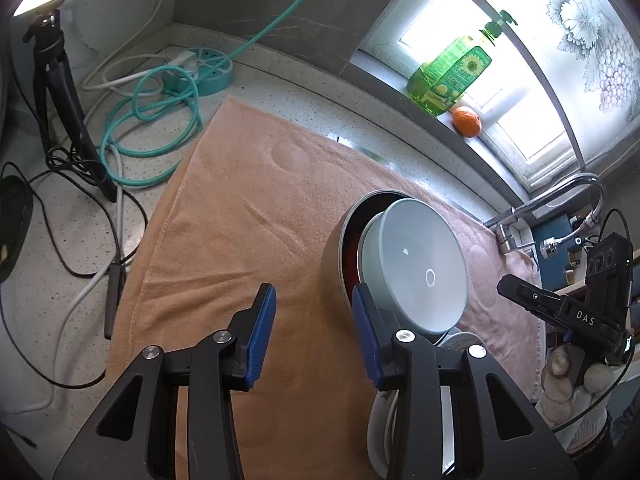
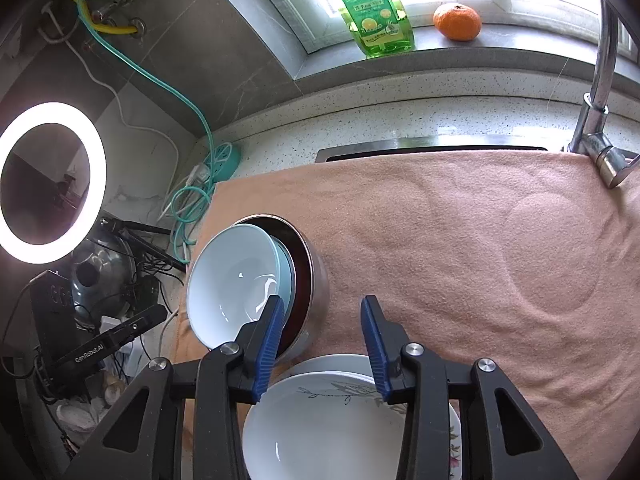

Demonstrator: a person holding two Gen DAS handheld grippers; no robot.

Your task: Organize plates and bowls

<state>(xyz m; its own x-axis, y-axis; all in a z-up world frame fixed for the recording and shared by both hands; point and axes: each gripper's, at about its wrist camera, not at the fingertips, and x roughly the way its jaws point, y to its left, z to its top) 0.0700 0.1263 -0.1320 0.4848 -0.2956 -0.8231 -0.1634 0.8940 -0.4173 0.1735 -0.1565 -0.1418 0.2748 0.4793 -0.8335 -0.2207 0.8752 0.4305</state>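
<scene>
On the counter's far left, left wrist view only: black tripod, tangle of black cables, teal hose coiled by a round teal power strip. Right wrist view adds what that one misses: lit ring light and wall plumbing up left.

Orange towel covers the middle of the counter. Left gripper jaws apart, nothing between them, only towel below; its right finger sits just in front of the bowl stack.

Stack: steel bowl on the towel, pale blue bowl nested in it and tilted. The right view shows it at the towel's left edge with a dark red bowl between the two.

Right gripper also parted and empty; left finger overlaps the blue bowl's rim, contact unclear. Under it, near edge: white bowl on a floral plate, barely visible in the left view.

Far right: green dish soap bottle and orange on the sill, faucet.
</scene>
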